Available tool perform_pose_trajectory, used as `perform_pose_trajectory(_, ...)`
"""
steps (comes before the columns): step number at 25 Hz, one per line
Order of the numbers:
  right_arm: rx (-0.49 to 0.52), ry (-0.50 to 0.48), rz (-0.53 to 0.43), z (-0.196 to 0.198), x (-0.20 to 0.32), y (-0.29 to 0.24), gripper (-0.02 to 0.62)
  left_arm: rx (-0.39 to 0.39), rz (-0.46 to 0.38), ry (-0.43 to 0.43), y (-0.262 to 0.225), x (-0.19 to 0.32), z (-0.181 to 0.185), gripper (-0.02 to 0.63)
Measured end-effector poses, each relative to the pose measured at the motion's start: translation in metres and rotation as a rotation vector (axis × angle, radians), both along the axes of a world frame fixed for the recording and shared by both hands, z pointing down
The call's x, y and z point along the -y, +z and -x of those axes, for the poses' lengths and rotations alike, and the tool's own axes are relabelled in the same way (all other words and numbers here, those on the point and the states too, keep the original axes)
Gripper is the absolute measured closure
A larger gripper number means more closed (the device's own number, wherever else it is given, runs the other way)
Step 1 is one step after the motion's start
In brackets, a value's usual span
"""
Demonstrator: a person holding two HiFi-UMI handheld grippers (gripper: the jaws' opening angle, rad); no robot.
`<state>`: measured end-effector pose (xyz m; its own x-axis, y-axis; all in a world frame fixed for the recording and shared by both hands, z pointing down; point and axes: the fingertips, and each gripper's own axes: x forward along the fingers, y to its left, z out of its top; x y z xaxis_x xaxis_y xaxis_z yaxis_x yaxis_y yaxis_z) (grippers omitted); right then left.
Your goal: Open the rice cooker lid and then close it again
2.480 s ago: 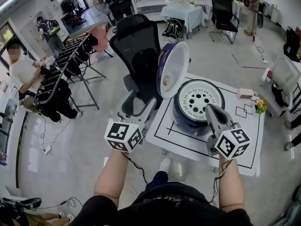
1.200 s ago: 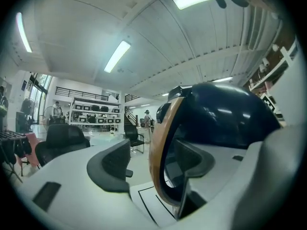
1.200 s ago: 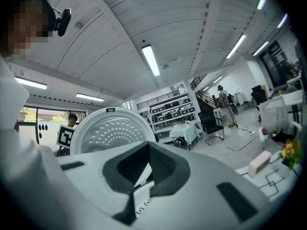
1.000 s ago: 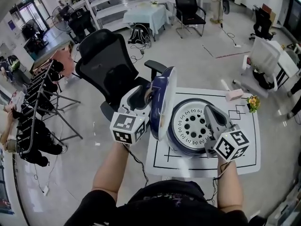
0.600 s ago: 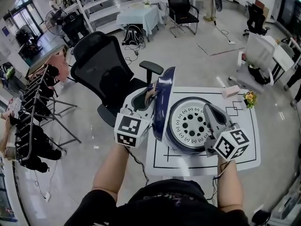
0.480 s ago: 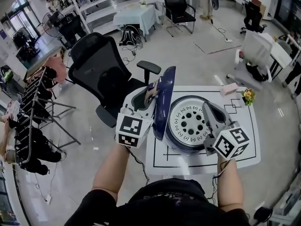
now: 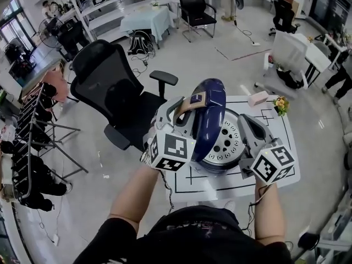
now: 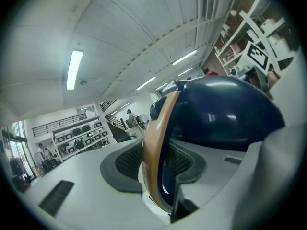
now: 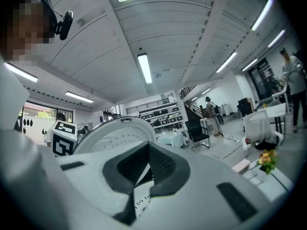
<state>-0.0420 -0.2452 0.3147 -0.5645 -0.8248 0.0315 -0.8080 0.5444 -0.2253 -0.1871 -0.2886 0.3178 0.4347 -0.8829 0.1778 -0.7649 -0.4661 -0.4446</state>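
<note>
The rice cooker [image 7: 230,143] stands on a white table [image 7: 280,159]. Its dark blue lid [image 7: 210,114] hangs tilted, partway down over the white perforated inner plate. My left gripper [image 7: 183,108] is at the lid's left edge. Its jaws have just been closing and now pinch the lid's tan handle [image 7: 193,100]. In the left gripper view the tan handle [image 8: 156,143] runs between the pads, with the blue lid [image 8: 225,114] behind it. My right gripper [image 7: 243,121] is shut and empty beside the cooker's right side. In the right gripper view the lid's white underside [image 9: 110,134] rises beyond the right gripper [image 9: 142,174].
A pink box [image 7: 257,98] and a small bunch of flowers [image 7: 282,104] lie at the table's far right corner. A black office chair [image 7: 104,81] stands left of the table. A clothes rack [image 7: 27,142] is further left on the floor.
The lid has swung from upright down and to the right over the pot. My left gripper moved right with it and rolled. The right gripper barely shifted.
</note>
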Motion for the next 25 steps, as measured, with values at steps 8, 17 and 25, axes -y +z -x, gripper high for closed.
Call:
perform_pose_trajectory(8, -0.005, 0.045, -0.028, -0.032, -0.009, -0.014, 0.594, 0.185, -0.031, 0.045, 0.011, -0.005, -0.047, 0.463)
perform_pose_trajectory(17, -0.015, -0.013, -0.019, -0.048, -0.010, -0.014, 0.594, 0.384, -0.046, 0.059, 0.028, -0.011, -0.084, 0.459)
perform_pose_trajectory(25, -0.080, -0.138, 0.006, -0.043, 0.000, -0.002, 0.594, 0.540, -0.049, 0.056, 0.043, -0.014, -0.111, 0.458)
